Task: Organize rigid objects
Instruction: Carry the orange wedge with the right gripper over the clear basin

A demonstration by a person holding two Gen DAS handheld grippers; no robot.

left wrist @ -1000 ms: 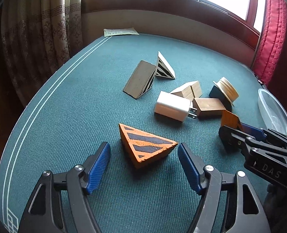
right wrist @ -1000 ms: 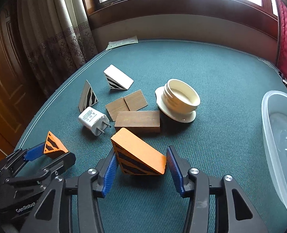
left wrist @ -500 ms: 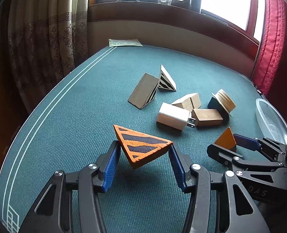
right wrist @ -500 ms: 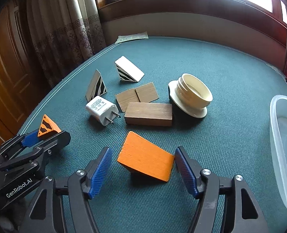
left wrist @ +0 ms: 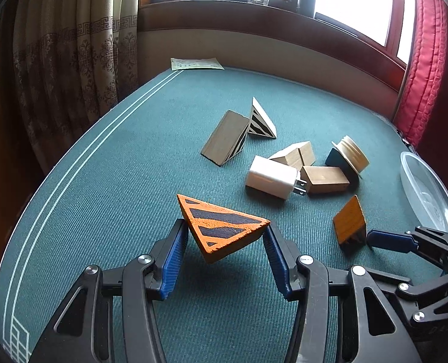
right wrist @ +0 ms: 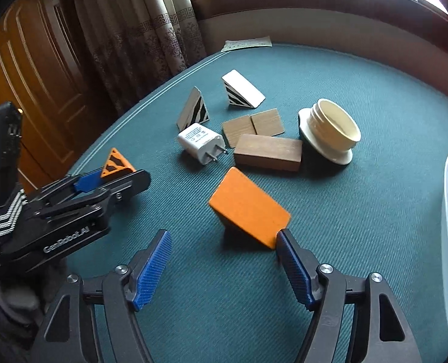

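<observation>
Orange wedge [left wrist: 221, 227]: black stripes on its triangular face. Second wedge [right wrist: 248, 208]: plain orange top. Charger [right wrist: 200, 142]: white. Block [right wrist: 268, 152]: brown wood. Table cloth [left wrist: 133, 181]: teal, white border lines. Finger pads [right wrist: 153, 267]: blue.

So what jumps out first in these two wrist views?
The orange black-striped wedge clamped in the left gripper, lifted off the green table. Next, a second orange wedge lying on the table just ahead of the open right gripper, with the white charger and wooden blocks clustered behind.
</observation>
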